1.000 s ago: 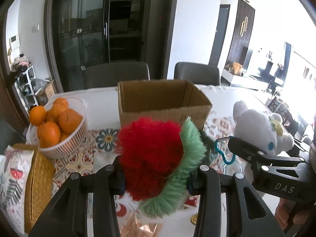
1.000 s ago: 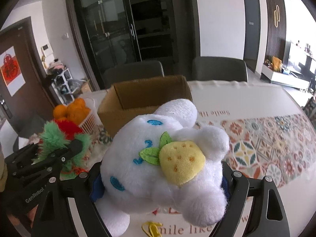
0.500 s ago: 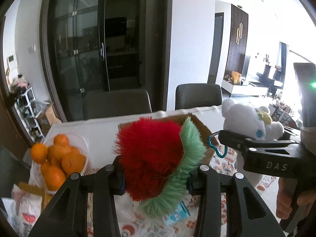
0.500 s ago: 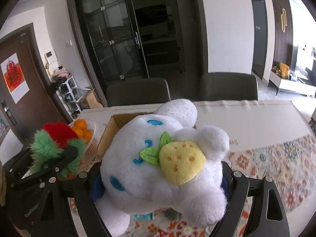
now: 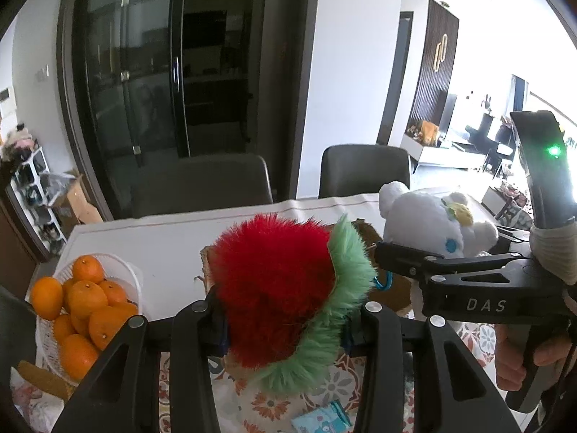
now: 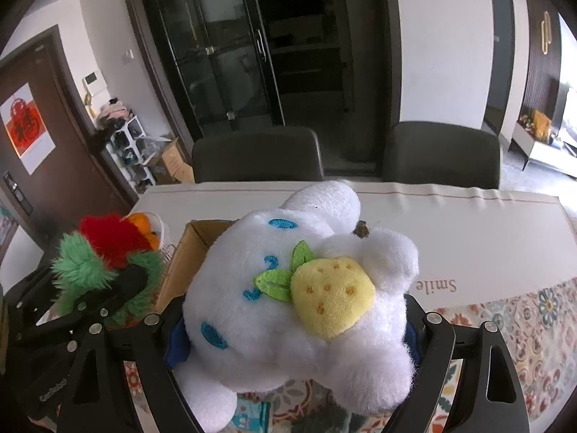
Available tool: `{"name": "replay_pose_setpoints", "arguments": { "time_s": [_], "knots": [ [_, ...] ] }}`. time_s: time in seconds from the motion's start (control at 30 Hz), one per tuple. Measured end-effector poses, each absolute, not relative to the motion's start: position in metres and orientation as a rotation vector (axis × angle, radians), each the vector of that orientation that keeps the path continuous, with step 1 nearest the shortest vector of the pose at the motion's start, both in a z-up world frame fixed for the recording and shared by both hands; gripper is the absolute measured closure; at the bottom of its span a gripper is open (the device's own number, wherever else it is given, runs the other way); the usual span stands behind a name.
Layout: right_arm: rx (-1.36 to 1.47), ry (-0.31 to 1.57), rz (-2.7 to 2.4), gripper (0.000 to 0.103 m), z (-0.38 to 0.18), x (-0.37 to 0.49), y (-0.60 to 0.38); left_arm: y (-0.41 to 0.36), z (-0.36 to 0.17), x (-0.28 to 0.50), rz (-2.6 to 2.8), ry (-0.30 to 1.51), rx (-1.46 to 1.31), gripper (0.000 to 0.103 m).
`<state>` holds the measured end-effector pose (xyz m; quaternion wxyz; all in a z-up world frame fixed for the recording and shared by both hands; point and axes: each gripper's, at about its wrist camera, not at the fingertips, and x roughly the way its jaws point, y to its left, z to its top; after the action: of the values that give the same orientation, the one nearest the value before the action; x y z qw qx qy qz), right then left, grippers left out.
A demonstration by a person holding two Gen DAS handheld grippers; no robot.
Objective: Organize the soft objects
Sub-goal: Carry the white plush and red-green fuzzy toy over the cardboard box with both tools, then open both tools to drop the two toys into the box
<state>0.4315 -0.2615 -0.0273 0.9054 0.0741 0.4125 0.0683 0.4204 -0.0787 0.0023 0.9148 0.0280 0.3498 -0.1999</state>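
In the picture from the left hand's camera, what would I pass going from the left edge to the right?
Basket of oranges → red and green fluffy toy held in the left hand-held gripper → white plush toy → right hand-held gripper with its green light.

Left wrist view: looks forward and down along its fingers, close behind a furry red-and-green plush (image 5: 285,296); bowl of oranges (image 5: 79,306) at left.
Right wrist view: same heading, close behind a white plush with yellow strawberry patch (image 6: 288,288).
Shared: brown cardboard box (image 6: 187,252), white table (image 6: 450,223), two dark chairs (image 5: 202,184), each other's plush.
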Motion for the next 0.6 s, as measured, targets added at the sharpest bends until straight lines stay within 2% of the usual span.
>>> {"name": "replay_pose_setpoints", "arguments": {
  "time_s": [0.4,0.57,0.6],
  "knots": [
    [0.182,0.987,0.178,0.015,-0.072,0.486,-0.267,-0.092,-0.038,0.472,-0.427,0.848,0.088,0.057],
    [0.184,1.033,0.16,0.013,-0.085,0.5,-0.271,-0.094,-0.052,0.484,-0.419,0.889,0.099,0.037],
    [0.189,1.043,0.16,0.013,-0.088,0.502,-0.271,-0.094,-0.053,0.485,-0.413,0.892,0.101,0.037]
  ]
}}
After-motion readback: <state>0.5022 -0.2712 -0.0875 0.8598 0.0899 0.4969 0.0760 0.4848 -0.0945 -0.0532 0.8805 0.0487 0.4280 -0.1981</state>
